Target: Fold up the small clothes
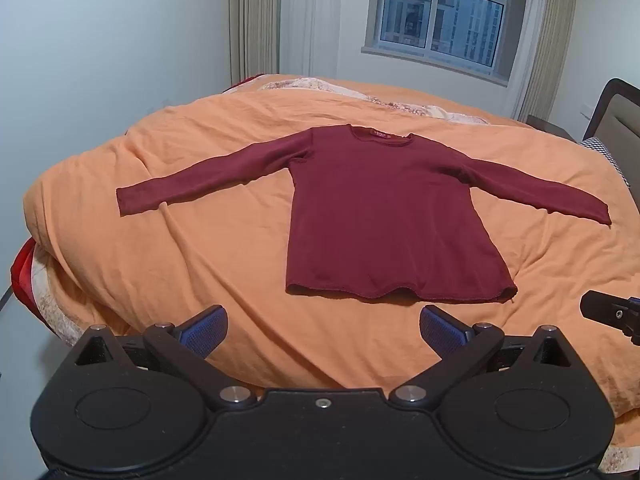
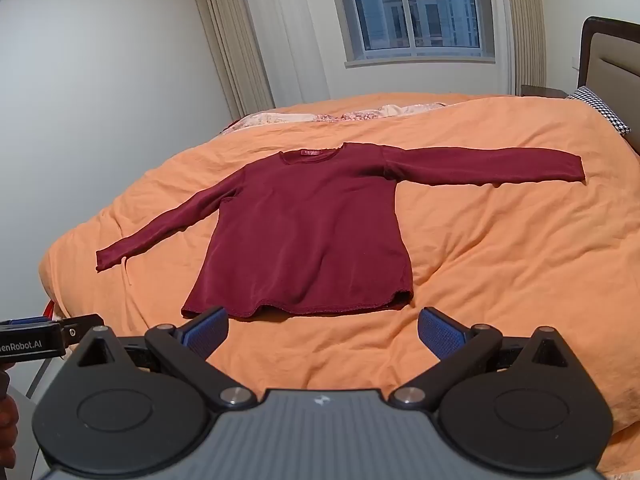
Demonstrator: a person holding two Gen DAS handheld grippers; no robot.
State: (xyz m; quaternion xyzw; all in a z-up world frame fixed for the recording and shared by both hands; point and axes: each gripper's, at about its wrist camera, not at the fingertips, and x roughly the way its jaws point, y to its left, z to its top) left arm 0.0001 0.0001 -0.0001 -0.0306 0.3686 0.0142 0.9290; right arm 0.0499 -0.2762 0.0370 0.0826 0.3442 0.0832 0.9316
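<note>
- The left gripper (image 1: pixel 323 330) hangs just short of the hem, its blue ribbed pads spread wide apart with nothing between them.
- The left sleeve (image 1: pixel 208 178) runs out flat across the duvet, thin and tube-like, cuff lying near the bed's edge.
- The maroon long-sleeved top (image 1: pixel 384 216) lies face up and spread out in the middle of the orange duvet (image 1: pixel 208 264), neck away from the grippers and hem toward them; no fold is made yet, so I judge this the very start.
- The knit looks soft and limp, with a rolled, slightly wavy hem; the duvet beneath is puffy and creased, so cloth may drag on it.
- The right sleeve (image 2: pixel 484 166) stretches straight out toward the headboard (image 2: pixel 612 60).
- The right gripper (image 2: pixel 323 330) likewise stands wide open and empty, near the hem.
- Next, probably, each gripper must pinch a cuff or shoulder and carry its sleeve inward over the body.
</note>
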